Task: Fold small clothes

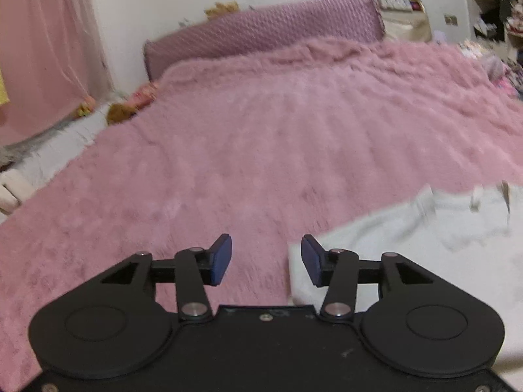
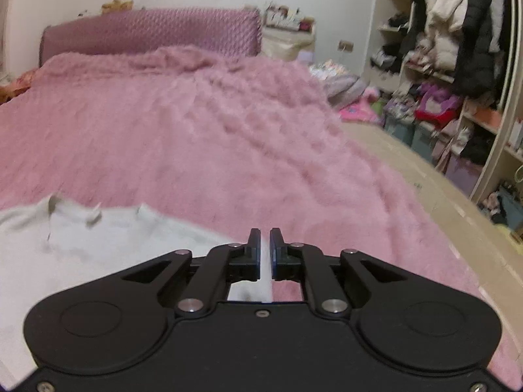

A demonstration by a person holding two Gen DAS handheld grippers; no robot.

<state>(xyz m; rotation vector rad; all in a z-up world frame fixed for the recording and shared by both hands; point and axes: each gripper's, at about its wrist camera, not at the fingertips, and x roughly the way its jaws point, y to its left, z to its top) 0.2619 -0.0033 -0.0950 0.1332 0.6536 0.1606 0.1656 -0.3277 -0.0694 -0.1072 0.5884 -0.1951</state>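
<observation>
Two grippers appear, one per wrist view. Left gripper (image 1: 266, 259): its two blue-padded fingers (image 1: 221, 259) stand wide apart with nothing between them, poised low over the pink fluffy blanket (image 1: 248, 150); the right-hand finger sits at the edge of the white garment (image 1: 425, 245). Right gripper (image 2: 265, 253): its two fingers are drawn nearly together, a thin strip of the same white garment (image 2: 98, 248) pinched in the narrow gap. One garment is in view — pale, spread flat on the blanket near the foot of the bed, with what seem to be two or three small tabs or ties along its far edge, though motion blur leaves that count uncertain. One quilted mauve headboard (image 2: 150, 31) stands at the far end — one open wardrobe (image 2: 457, 58) of hanging coats at the right.
</observation>
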